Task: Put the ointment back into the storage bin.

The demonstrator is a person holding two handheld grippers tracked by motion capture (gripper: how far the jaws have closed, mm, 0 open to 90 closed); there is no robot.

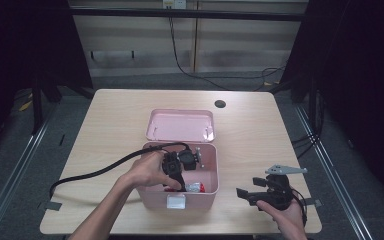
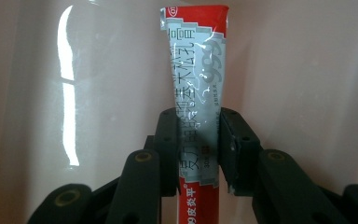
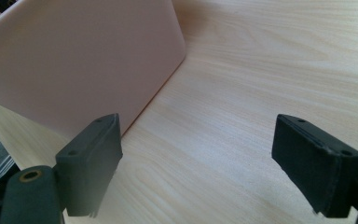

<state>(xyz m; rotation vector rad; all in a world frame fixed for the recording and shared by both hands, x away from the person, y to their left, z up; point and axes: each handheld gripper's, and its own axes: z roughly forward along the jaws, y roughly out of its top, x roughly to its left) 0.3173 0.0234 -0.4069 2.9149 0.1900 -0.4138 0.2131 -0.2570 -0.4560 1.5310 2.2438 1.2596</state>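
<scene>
A pink box (image 1: 207, 197) stands open near the table's front, its lid (image 1: 180, 125) lying flat behind it. My left gripper (image 1: 176, 181) reaches down inside the box. In the left gripper view it (image 2: 197, 144) is shut on a red and silver tube (image 2: 196, 84) with printed characters, held against the box's pink inner wall (image 2: 303, 79). The tube (image 1: 196, 187) shows as a red and silver bit inside the box in the high view. My right gripper (image 1: 250, 196) rests to the right of the box, open (image 3: 214, 163), with bare table between its jaws and the box's outer wall (image 3: 84, 60) to its left.
The wooden table (image 1: 250, 130) has a round cable hole (image 1: 220, 104) at the back. A black cable (image 1: 95, 172) trails from my left gripper across the table's left side. A white latch (image 1: 176, 201) sits on the box's front.
</scene>
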